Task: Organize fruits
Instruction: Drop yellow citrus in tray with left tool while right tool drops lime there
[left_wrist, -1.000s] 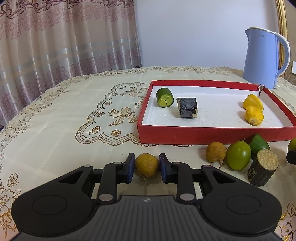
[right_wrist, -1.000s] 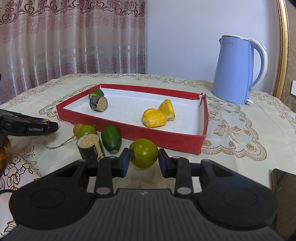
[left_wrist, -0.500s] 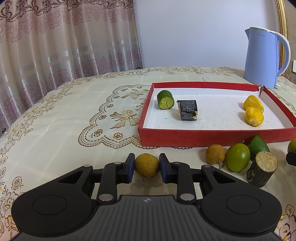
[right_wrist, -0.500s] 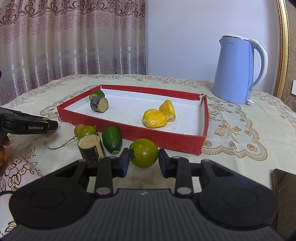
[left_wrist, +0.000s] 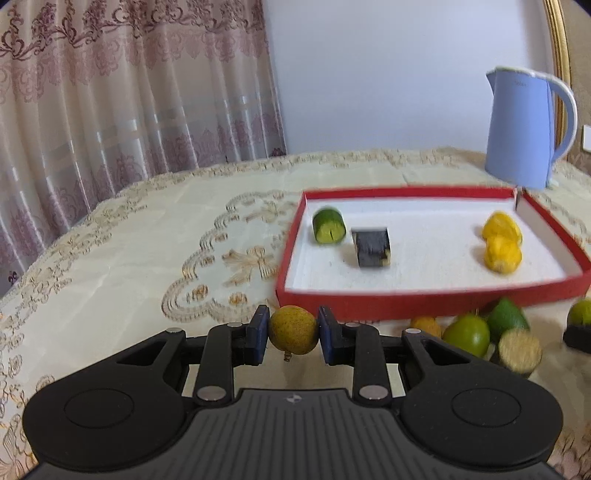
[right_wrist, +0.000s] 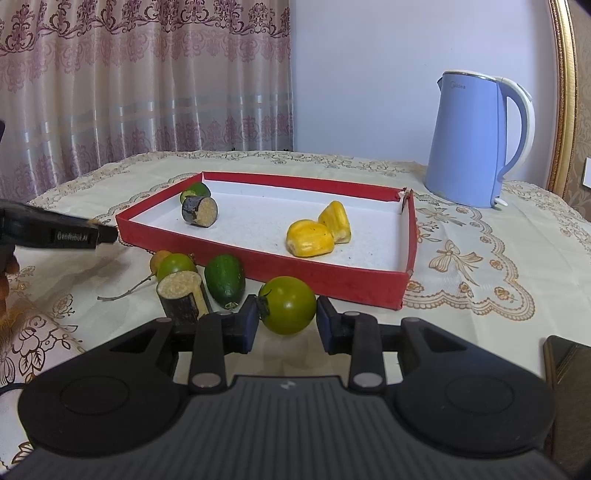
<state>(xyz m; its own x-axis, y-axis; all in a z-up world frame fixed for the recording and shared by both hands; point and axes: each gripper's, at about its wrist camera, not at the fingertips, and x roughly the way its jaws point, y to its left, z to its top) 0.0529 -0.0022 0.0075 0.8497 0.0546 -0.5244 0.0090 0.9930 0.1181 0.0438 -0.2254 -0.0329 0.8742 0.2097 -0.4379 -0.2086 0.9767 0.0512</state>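
Fruit comes in two grips at this moment. On the left side, the left gripper (left_wrist: 293, 329) pinches a small yellow-brown fruit (left_wrist: 293, 330) across its widest part, both blue pads touching its skin, and it looks lifted clear of the cloth just in front of the red tray (left_wrist: 424, 304). It seems light and fairly firm, with a rough speckled skin that should not slip; a short stem hangs below, so the sides are the right place to hold.

Further right, the right gripper (right_wrist: 286, 317) brackets a green tomato (right_wrist: 287, 305) that sits close before the tray's near wall. The left pad touches near the calyx, but the right pad shows a sliver of gap, so I cannot tell whether the squeeze is complete. Smooth and round, that tomato may roll or slide; a grip at the equator is safest, and gentle, since the skin could bruise.

A cream embroidered tablecloth (right_wrist: 480, 266) covers the table, soft and slightly wrinkled. Pink patterned curtains (right_wrist: 129, 92) hang at the back left, a plain pale wall fills the middle, and a blue kettle (right_wrist: 476, 140) stands behind the tray's right corner.
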